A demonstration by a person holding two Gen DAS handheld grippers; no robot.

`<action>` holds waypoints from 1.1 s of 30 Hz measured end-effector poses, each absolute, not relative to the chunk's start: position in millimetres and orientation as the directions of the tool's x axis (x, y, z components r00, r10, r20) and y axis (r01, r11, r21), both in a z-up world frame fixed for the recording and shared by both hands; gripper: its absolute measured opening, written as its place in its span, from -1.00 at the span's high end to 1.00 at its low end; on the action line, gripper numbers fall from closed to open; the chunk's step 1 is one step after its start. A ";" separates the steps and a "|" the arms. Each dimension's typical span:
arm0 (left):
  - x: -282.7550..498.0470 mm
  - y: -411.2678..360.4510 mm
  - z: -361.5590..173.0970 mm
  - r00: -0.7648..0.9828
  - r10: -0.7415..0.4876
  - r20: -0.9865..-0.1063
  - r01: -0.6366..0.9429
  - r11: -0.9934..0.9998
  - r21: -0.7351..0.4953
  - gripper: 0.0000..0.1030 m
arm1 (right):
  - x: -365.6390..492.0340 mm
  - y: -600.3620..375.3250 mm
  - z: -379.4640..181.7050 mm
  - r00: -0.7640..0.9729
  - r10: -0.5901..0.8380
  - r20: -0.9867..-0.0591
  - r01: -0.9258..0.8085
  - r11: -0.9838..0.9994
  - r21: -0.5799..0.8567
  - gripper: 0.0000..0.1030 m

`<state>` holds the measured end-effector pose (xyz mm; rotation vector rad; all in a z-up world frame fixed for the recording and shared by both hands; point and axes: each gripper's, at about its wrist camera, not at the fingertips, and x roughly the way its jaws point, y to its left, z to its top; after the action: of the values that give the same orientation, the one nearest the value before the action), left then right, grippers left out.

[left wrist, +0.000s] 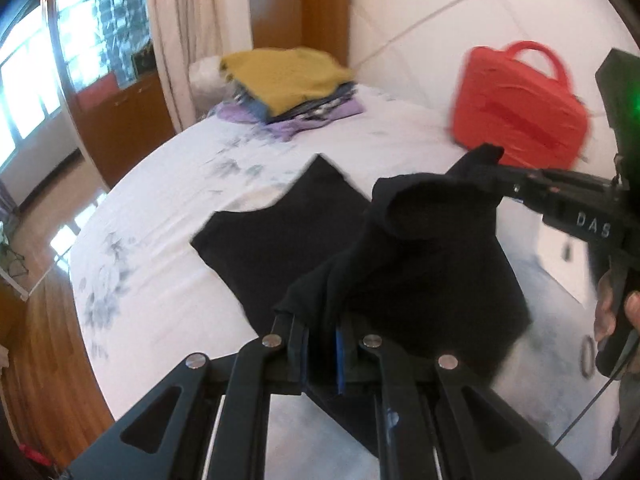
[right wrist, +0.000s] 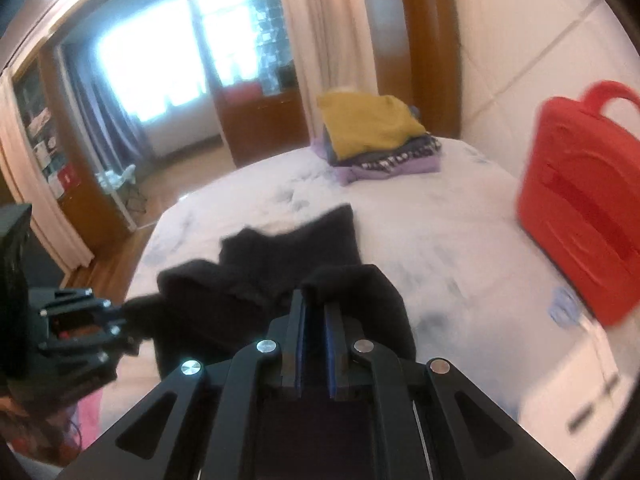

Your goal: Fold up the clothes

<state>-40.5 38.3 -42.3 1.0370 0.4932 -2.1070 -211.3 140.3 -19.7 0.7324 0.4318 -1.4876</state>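
Note:
A black garment (left wrist: pixel 288 240) lies partly flat on the white floral bed (left wrist: pixel 160 216), its near edge lifted off the sheet. My left gripper (left wrist: pixel 320 320) is shut on one lifted corner of it. My right gripper (left wrist: pixel 490 168) comes in from the right and is shut on the other lifted corner. In the right wrist view the right gripper (right wrist: pixel 316 300) pinches a fold of the black garment (right wrist: pixel 288 248), and the left gripper (right wrist: pixel 128 320) holds the cloth at the left.
A stack of folded clothes with a yellow top (left wrist: pixel 284 76) sits at the bed's far corner, also in the right wrist view (right wrist: pixel 372 124). A red case with a handle (left wrist: pixel 520 104) stands against the white wall. Wooden floor (left wrist: pixel 52 320) and a window lie left.

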 end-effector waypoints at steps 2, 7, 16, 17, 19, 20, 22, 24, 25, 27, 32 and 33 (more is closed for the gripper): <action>-43.0 2.3 -53.2 -0.392 -0.426 -0.816 0.756 -0.654 -0.022 0.82 | -212.0 95.1 -28.8 0.079 -0.718 -0.691 0.982 -0.064 0.179 0.84; -45.0 -67.9 -83.7 -0.360 -0.369 -0.857 0.784 -0.618 -0.063 0.81 | -209.6 2.2 -59.1 0.108 -0.655 -0.748 0.981 -0.052 0.187 0.84; -26.3 -106.1 -91.4 -0.346 -0.377 -0.859 0.834 -0.543 -0.098 -1.00 | -230.4 -39.1 -83.6 0.084 -0.613 -0.785 0.966 -0.144 0.215 0.13; -24.7 -101.1 -90.2 -0.337 -0.381 -0.861 0.836 -0.542 -0.088 -1.00 | -233.2 -34.3 -82.8 0.078 -0.610 -0.789 0.966 -0.149 0.211 0.12; -21.9 -90.2 -88.8 -0.325 -0.385 -0.864 0.834 -0.548 -0.070 -1.00 | -237.4 -17.8 -81.6 0.071 -0.599 -0.797 0.967 -0.156 0.203 0.12; -21.6 -81.8 -90.3 -0.322 -0.380 -0.867 0.829 -0.555 -0.064 -1.00 | -239.1 -8.2 -81.3 0.067 -0.593 -0.802 0.967 -0.159 0.198 0.12; -20.9 -65.0 -93.3 -0.314 -0.370 -0.874 0.820 -0.570 -0.054 -1.00 | -239.9 19.7 -82.4 0.059 -0.577 -0.815 0.970 -0.161 0.184 0.12; -19.6 -42.2 -99.1 -0.316 -0.349 -0.882 0.819 -0.570 -0.067 -1.00 | -240.2 49.9 -86.9 0.049 -0.556 -0.830 0.974 -0.159 0.164 0.12; -18.9 -30.8 -102.1 -0.316 -0.339 -0.886 0.818 -0.570 -0.074 -1.00 | -240.7 63.1 -89.5 0.045 -0.548 -0.836 0.975 -0.159 0.156 0.12; -20.7 -5.1 -111.1 -0.325 -0.301 -0.896 0.810 -0.577 -0.100 -1.00 | -243.5 85.9 -96.5 0.035 -0.531 -0.847 0.975 -0.168 0.146 0.12; -35.9 55.9 -134.8 -0.327 -0.214 -0.921 0.763 -0.634 -0.123 -1.00 | -252.3 131.9 -118.0 0.026 -0.486 -0.874 0.967 -0.210 0.145 0.12; -38.7 66.6 -137.4 -0.330 -0.203 -0.922 0.755 -0.643 -0.128 -1.00 | -253.6 139.5 -121.4 0.025 -0.480 -0.877 0.965 -0.217 0.146 0.12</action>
<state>-38.7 66.6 -137.4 1.2839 0.7470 -2.0162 -253.6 139.5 -121.4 1.0427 0.6455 -1.5115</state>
